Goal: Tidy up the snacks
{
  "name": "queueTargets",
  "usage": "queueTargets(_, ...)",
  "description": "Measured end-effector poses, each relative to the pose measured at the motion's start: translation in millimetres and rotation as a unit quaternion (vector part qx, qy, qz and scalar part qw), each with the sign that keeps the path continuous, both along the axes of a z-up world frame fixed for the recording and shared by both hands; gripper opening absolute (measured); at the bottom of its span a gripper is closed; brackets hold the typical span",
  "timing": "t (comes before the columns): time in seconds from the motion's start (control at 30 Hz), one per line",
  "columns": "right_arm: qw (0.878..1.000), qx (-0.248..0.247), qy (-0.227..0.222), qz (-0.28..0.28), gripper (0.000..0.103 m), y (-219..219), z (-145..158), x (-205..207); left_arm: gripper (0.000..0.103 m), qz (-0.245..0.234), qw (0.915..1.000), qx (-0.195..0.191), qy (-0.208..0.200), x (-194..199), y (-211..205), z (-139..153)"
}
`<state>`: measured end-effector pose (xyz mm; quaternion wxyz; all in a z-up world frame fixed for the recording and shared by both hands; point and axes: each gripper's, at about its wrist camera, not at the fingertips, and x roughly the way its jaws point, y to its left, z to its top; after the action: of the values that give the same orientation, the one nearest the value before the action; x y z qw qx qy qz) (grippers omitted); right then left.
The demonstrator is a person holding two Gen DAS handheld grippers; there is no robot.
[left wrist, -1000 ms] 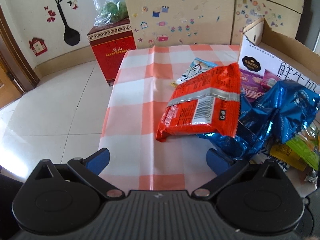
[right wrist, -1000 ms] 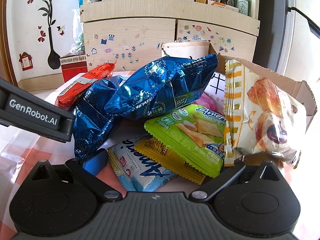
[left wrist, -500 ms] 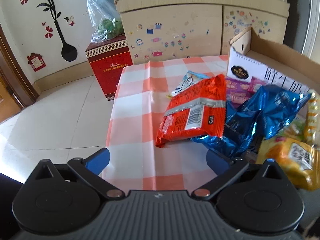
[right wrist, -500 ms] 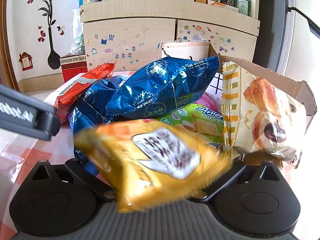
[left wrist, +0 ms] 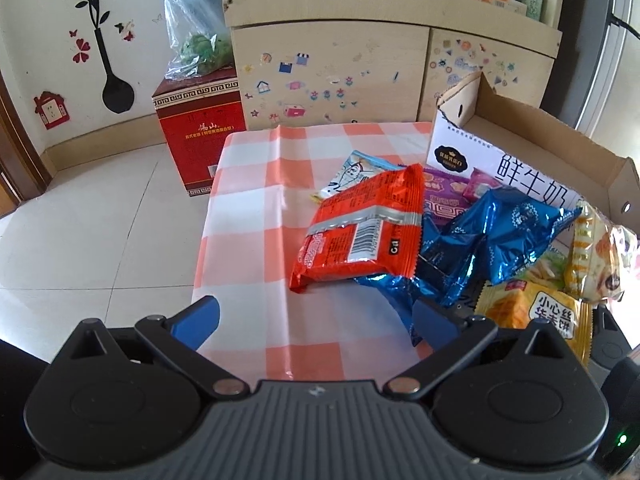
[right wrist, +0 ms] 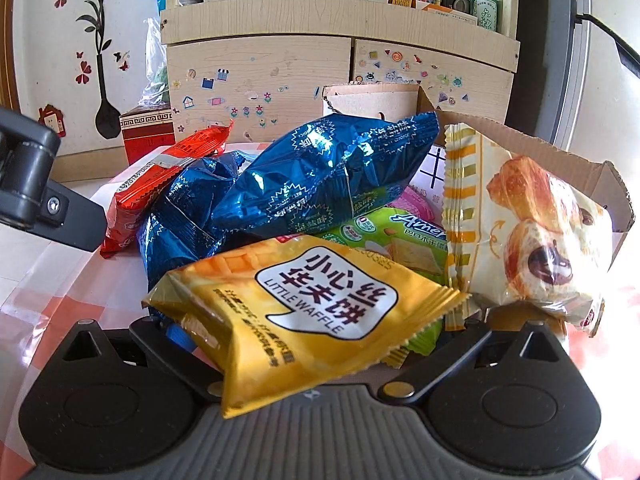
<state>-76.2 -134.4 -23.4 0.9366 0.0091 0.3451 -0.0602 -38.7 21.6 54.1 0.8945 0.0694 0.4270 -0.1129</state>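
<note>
Yellow waffle packet (right wrist: pixel 296 312) lies across the right gripper (right wrist: pixel 320 336), whose jaws it hides, so I cannot tell their state. Left gripper (left wrist: pixel 316 316) stands apart, empty, beside the snack pile (left wrist: pixel 472 240). Unclamped, the packet could slide off.

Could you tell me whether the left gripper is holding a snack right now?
No, the left gripper stands open over bare checked tablecloth, nothing between its fingers.

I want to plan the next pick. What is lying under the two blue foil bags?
Under the blue foil bags a green cracker pack and a pink packet show at the edges. The yellow Little Waffle pack lies in front. Anything deeper in the pile is covered.
</note>
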Motion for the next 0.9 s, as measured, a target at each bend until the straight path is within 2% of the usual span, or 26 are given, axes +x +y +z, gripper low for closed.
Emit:
queueTargets(0.17, 1.0, -0.006, 0.005, 0.008, 0.103, 4.3, 2.7, -13.5, 0.102, -0.01, 0.9999, 0.001, 0.001, -3.3, -3.9, 2.0)
queueTargets(0.23, 0.999, -0.003, 0.032, 0.018, 0.103, 7.1, 7.3, -15.7, 0.102, -0.011, 0.9998, 0.012, -0.011, -5.1, -6.1, 4.5)
queueTargets(0.33, 0.994, 0.01, 0.099, 0.034, 0.103, 6.3, 17.8, -17.5, 0.102, -0.01, 0.9995, 0.02, -0.024, -4.9, -7.3, 7.8)
queueTargets(0.43, 0.993, -0.023, 0.108, 0.032, 0.103, 9.5, 24.1, -32.1, 0.102, -0.003, 0.9991, 0.026, -0.032, -3.8, -5.4, 9.3)
queueTargets(0.57, 0.993, -0.058, 0.091, 0.054, 0.103, 19.1, 38.4, -55.4, 0.102, 0.008, 0.9992, 0.022, -0.032, -1.1, 0.0, 10.6)
queueTargets(0.67, 0.994, -0.042, 0.08, 0.063, 0.103, 19.0, 51.3, -69.5, 0.102, 0.007, 0.9995, 0.018, -0.025, 0.7, 1.0, 9.8)
queueTargets(0.77, 0.997, -0.048, 0.051, 0.024, 0.103, 7.4, 65.6, -76.1, 0.102, 0.005, 0.9998, 0.012, -0.012, 2.0, 1.5, 7.5)
queueTargets(0.9, 0.997, -0.047, 0.012, -0.058, 0.103, -26.6, 80.4, -64.4, 0.102, -0.001, 0.9999, 0.004, -0.01, 0.4, 0.1, 7.3)
